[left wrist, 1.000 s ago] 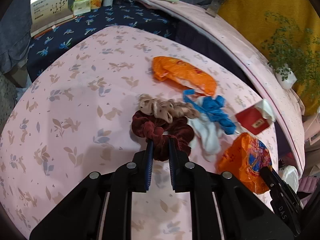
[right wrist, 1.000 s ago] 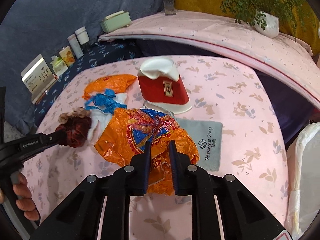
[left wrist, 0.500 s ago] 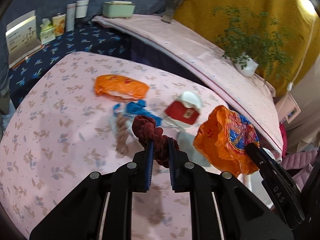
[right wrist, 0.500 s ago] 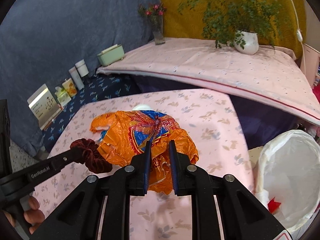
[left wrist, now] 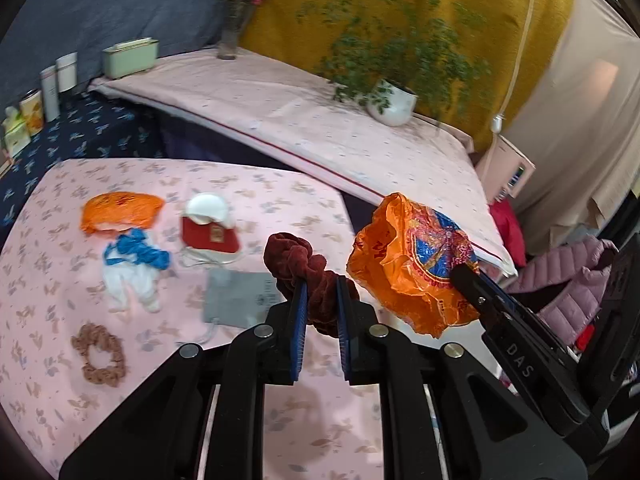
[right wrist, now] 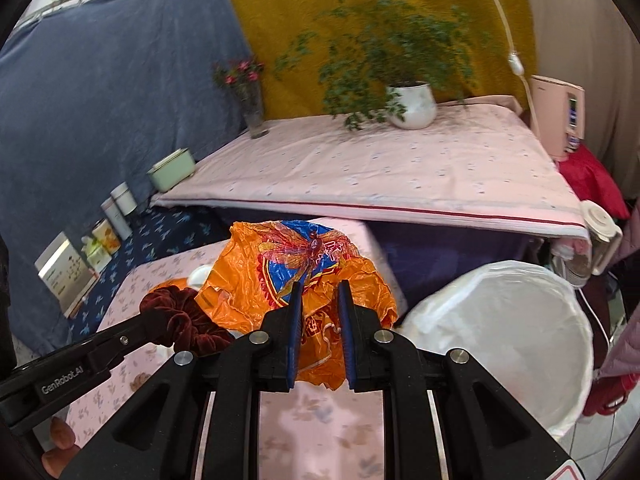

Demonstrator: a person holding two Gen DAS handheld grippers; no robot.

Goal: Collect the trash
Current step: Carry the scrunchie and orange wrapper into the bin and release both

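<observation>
Pinching scrunchie left, orange wrapper right.

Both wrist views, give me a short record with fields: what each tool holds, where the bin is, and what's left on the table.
left tool: shut on the dark red scrunchie, lifted off the table
right tool: shut on the orange plastic bag, lifted
trash bin: white liner, open, right of the table, beside the right tool
left on table: second orange bag, blue and white scrap, red and white pack, grey pouch, tan scrunchie
</observation>
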